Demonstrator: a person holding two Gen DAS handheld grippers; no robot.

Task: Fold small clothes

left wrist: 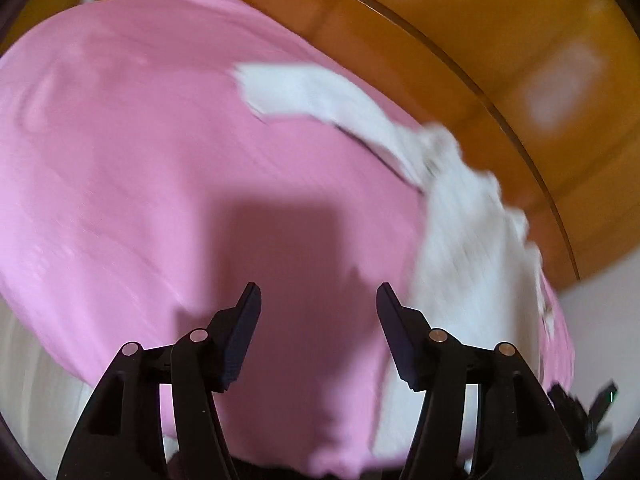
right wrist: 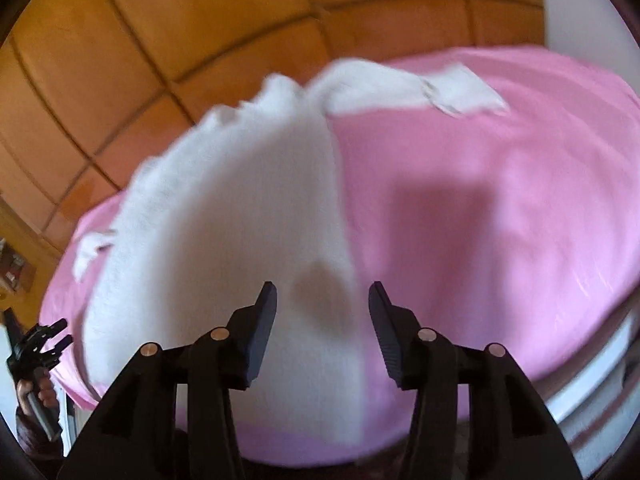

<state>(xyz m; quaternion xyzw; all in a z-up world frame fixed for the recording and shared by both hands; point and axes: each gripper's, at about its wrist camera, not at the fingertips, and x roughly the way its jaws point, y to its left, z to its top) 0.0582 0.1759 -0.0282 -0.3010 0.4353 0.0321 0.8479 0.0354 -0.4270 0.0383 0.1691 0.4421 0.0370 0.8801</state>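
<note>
both grippers empty, white garment still unfolded on pink sheet

left gripper (left wrist: 319,296) hangs over bare pink sheet (left wrist: 140,160), jaws wide apart, nothing btwn them. right gripper (right wrist: 322,295) also spread wide, holding nothing, poised over the near end of the white garment (right wrist: 240,220). both views are motion-blurred so fine detail is lost

the garment lies spread along the sheet's edge nearest the orange-brown tiled floor (right wrist: 120,40); one long narrow part, prob a sleeve, runs off toward the far end. in the left view the same garment (left wrist: 460,220) sits well right of that gripper's fingers

judging by the layout, no fold made yet; next step is prob a pinch on the near hem or corners

risks from here:
- garment hugs the floor-side edge, so a pull or lift that way could slide it off
- fabric looks soft and fuzzy; a shallow pinch may grab only the top layer, or catch the sheet w/ it and drag it
- left gripper is off the cloth, so if only the right lifts, the piece may bunch and fold crooked
- stray sleeve could trail and end up outside the fold
</note>
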